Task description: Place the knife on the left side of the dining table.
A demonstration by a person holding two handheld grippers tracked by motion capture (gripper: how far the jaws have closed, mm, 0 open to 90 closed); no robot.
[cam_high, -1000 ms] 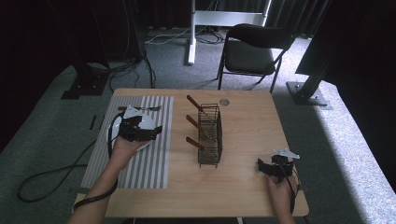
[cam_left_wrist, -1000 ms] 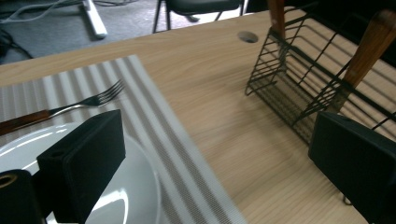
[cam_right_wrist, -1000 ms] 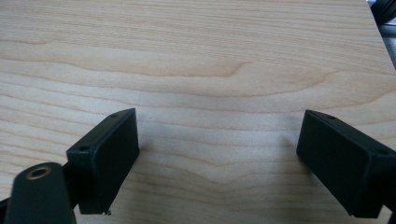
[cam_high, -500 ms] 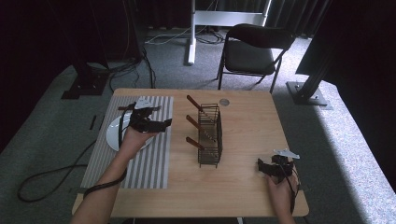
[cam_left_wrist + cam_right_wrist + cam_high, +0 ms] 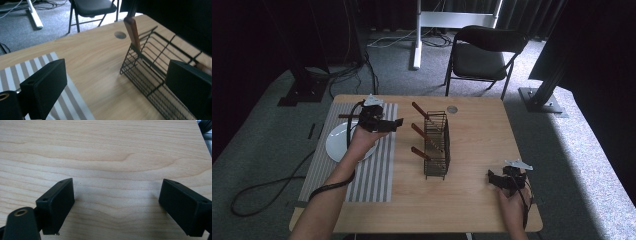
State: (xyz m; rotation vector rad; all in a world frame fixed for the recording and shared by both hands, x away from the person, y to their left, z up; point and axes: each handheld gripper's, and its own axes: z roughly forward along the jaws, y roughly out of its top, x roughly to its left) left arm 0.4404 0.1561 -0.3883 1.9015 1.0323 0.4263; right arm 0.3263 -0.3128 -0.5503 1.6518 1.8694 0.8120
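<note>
Hovering wide-jawed, left gripper (image 5: 398,122) faces the wire rack (image 5: 436,145); approach level. Right gripper (image 5: 490,178) rests wide on the counter (image 5: 477,125).

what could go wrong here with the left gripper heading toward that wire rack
1. The left gripper is open and empty, close to the black wire rack. A jaw could snag the mesh and drag or tip the light rack.
2. Three brown wooden handles stick out of the rack toward the gripper; a bump could knock one out.
3. The white round plate lies on the striped placemat under the left forearm, which could catch it if it drops.
</note>
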